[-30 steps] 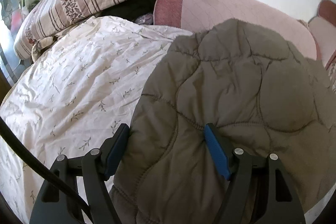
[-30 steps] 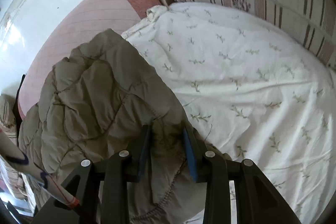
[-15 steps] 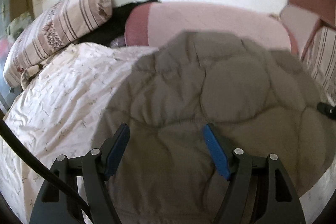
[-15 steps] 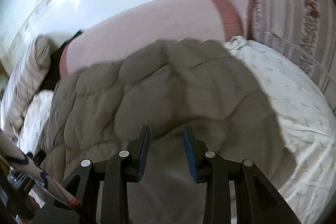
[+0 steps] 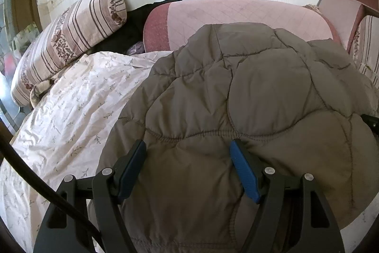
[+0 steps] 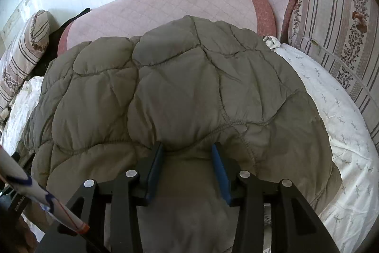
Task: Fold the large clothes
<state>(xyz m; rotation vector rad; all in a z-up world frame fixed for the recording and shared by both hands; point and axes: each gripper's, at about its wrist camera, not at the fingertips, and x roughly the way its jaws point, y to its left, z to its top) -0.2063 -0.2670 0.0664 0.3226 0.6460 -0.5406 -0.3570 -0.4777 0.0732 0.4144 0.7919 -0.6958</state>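
Observation:
A quilted olive-grey jacket (image 5: 260,87) lies puffed up on the bed and fills most of both views. My left gripper (image 5: 187,144) stands open over the jacket's near part. The fabric passes under and between its wide-set fingers without being pinched. In the right wrist view the jacket (image 6: 177,87) bunches between the pads of my right gripper (image 6: 187,145). Its jaws are opening, and puckered fabric still touches both pads. The jacket's sleeves and front are hidden.
The jacket rests on a white floral duvet (image 5: 83,98) (image 6: 331,110). Behind it lies a pink quilted cushion (image 5: 236,16) with a dark garment (image 5: 132,23) beside it. Striped pillows (image 5: 71,39) (image 6: 331,27) flank the bed below a white wall. A white marked tube (image 6: 35,193) crosses the lower left.
Both views have swung round, so the jacket now lies straight ahead of each gripper. The right jaws stand wider apart than before. The left jaws keep the same spread.

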